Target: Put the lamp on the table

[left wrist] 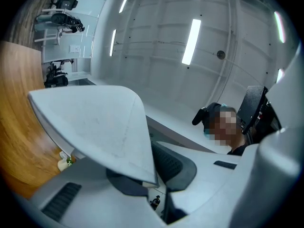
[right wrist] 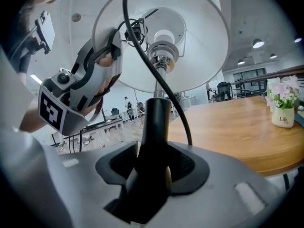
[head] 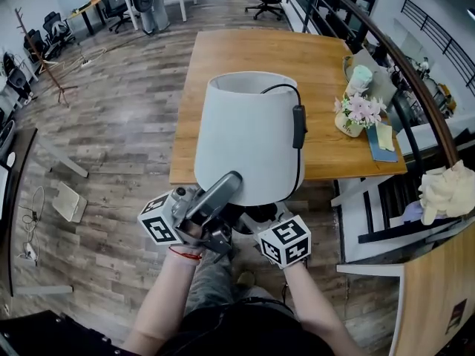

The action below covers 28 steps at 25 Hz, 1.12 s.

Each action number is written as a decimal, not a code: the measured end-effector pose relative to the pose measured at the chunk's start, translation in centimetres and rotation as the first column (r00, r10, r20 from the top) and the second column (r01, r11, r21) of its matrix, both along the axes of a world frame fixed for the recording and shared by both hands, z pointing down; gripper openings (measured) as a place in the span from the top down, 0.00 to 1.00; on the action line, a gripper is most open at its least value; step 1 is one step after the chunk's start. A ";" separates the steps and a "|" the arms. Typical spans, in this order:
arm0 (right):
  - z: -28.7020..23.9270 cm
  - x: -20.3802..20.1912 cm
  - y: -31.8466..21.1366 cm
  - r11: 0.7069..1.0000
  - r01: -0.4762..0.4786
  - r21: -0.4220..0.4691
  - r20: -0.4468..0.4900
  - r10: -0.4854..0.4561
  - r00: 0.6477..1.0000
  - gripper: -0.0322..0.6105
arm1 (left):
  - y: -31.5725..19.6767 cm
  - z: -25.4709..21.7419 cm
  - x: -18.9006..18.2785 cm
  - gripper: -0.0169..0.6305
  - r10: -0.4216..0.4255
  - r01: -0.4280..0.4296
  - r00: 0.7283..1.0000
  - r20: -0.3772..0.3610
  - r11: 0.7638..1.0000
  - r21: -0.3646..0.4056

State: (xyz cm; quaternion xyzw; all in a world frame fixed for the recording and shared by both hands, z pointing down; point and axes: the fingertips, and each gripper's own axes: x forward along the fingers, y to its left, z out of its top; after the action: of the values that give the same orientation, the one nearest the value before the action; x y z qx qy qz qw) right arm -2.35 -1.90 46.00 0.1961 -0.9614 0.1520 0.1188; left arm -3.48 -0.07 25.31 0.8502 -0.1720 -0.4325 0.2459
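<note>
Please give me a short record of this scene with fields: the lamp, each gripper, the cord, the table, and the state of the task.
lamp: held in the air at the table's near edge
left gripper: shut on the rim of the white shade
right gripper: shut on the black stem, below the bulb socket
cord: black, with a switch, draped over the shade
table: wooden, with a flower pot on its right side
task state: lamp not yet set on the table

In the head view, the lampshade [head: 249,136] hides its own stem [right wrist: 154,122].
</note>
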 end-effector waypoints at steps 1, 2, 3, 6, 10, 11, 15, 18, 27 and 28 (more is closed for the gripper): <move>0.1 -0.2 -0.8 1.000 -0.003 -0.002 0.001 0.003 1.000 0.64 | -0.8 0.1 -0.1 0.94 0.006 -0.006 1.000 -0.001 1.000 0.000; 0.1 -0.3 -1.8 1.000 -0.009 -0.002 0.002 0.009 1.000 0.64 | -1.7 0.1 -0.3 0.94 0.013 -0.013 1.000 0.000 1.000 0.003; 0.1 -0.5 -2.9 1.000 -0.016 -0.003 0.004 0.016 1.000 0.64 | -2.8 0.1 -0.4 0.95 0.021 -0.021 1.000 0.002 1.000 0.009; 0.1 -1.0 -6.2 0.999 -0.048 -0.010 0.004 0.048 0.999 0.64 | -6.2 0.0 -0.9 0.95 0.056 -0.056 0.998 0.004 0.998 0.020; 0.2 -1.2 -10.9 0.995 -0.099 -0.022 -0.007 0.099 0.995 0.64 | -11.1 0.1 -1.4 0.95 0.111 -0.111 0.994 -0.006 0.994 0.009; 0.3 -1.3 -12.1 0.994 -0.111 -0.022 -0.009 0.111 0.994 0.64 | -12.2 0.2 -1.5 0.95 0.126 -0.126 0.992 -0.006 0.992 0.008; 0.9 -2.4 -16.0 0.987 -0.155 -0.029 -0.012 0.155 0.988 0.64 | -16.1 0.8 -2.4 0.95 0.171 -0.171 0.985 -0.002 0.985 -0.002; 1.6 -3.1 -18.4 0.983 -0.180 -0.034 -0.020 0.180 0.983 0.64 | -18.7 1.6 -3.4 0.95 0.197 -0.197 0.980 -0.014 0.980 -0.017; 2.9 -5.2 -24.6 0.976 -0.219 -0.006 -0.025 0.218 0.976 0.64 | -24.6 2.9 -5.7 0.97 0.252 -0.253 0.967 -0.033 0.967 -0.013; 3.1 -5.4 -25.1 0.975 -0.222 -0.002 -0.026 0.222 0.975 0.64 | -25.1 3.1 -5.8 0.97 0.258 -0.259 0.966 -0.033 0.966 -0.012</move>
State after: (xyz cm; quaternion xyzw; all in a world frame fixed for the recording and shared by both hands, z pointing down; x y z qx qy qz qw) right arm -7.74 -27.02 49.06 0.3040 -0.9315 0.1642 0.1140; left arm -9.33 -25.16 28.37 0.8564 -0.0595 -0.4086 0.3099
